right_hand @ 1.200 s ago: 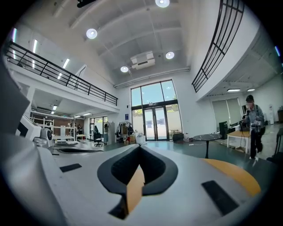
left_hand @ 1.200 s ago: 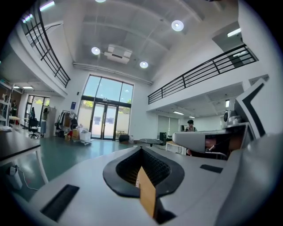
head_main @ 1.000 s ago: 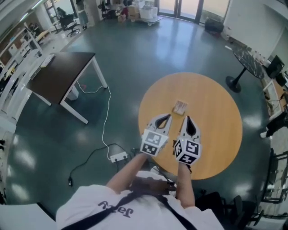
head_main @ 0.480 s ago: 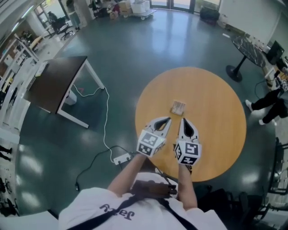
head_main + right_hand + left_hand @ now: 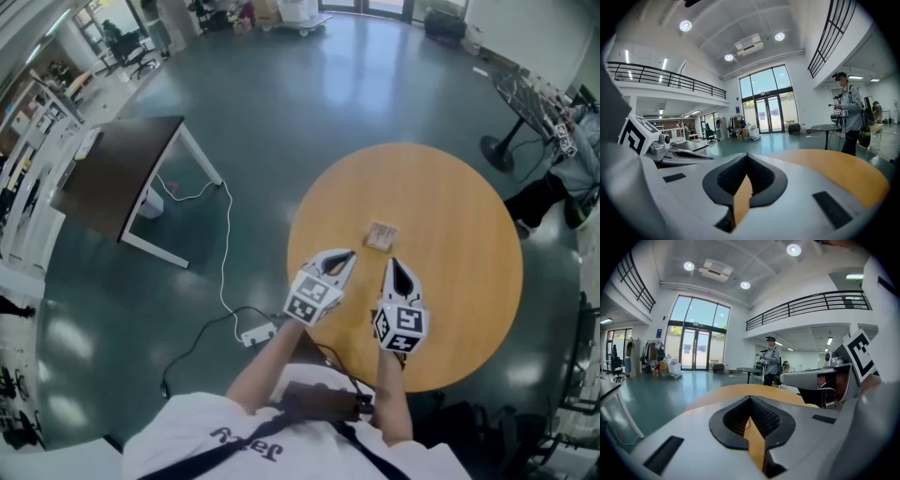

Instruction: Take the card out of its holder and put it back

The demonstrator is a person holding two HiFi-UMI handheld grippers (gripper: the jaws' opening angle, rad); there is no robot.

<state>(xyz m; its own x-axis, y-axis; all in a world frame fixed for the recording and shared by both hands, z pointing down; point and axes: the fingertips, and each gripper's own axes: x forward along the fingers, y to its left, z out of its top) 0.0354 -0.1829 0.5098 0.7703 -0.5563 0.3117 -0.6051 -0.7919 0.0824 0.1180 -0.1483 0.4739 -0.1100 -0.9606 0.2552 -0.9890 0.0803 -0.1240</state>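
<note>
A small card holder with a card lies near the middle of the round wooden table. Both grippers hover over the table's near side, pointing toward the holder and short of it. My left gripper is shut with nothing in it; its jaws meet at the tip in the left gripper view. My right gripper is also shut and empty, as the right gripper view shows. Each gripper view looks level across the tabletop, and the holder is hidden from both.
A dark desk stands on the floor at the left, with a cable and power strip near the table's left side. A person is at the room's right edge, next to a small black-based table; the person also appears beyond the table's far rim.
Both grippers remain shut and keep their place short of the holder, the right one shifting slightly right. The person at the right edge has walked farther up the room.
</note>
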